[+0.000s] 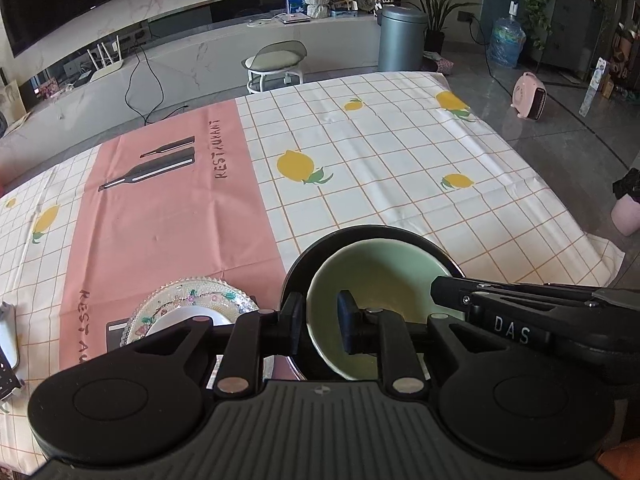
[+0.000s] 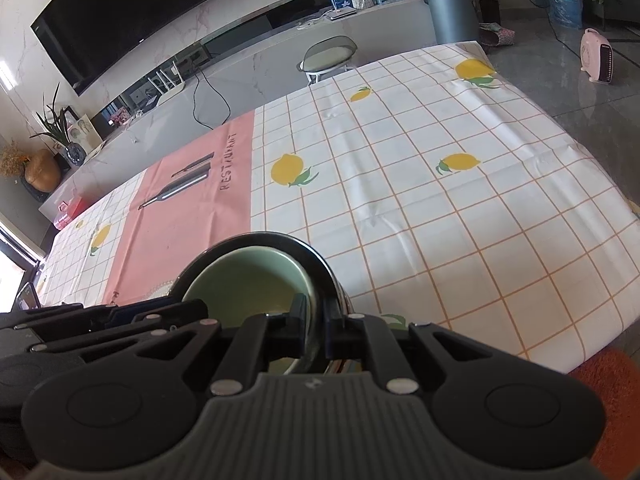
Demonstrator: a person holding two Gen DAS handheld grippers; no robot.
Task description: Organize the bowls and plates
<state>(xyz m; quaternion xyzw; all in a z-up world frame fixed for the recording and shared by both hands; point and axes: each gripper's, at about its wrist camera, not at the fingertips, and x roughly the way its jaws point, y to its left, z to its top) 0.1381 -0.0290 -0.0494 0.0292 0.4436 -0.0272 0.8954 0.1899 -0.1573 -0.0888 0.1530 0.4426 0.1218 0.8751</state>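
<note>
A pale green bowl sits inside a larger black bowl near the table's front edge. My left gripper straddles the left rims of both bowls, jaws closed on them. My right gripper grips the right rims of the green bowl and black bowl; its body shows in the left wrist view. A floral patterned plate with a white dish on it lies to the left of the bowls.
The table has a checked lemon tablecloth with a pink runner. A stool, a grey bin and a pink heater stand beyond it. The right table edge is close.
</note>
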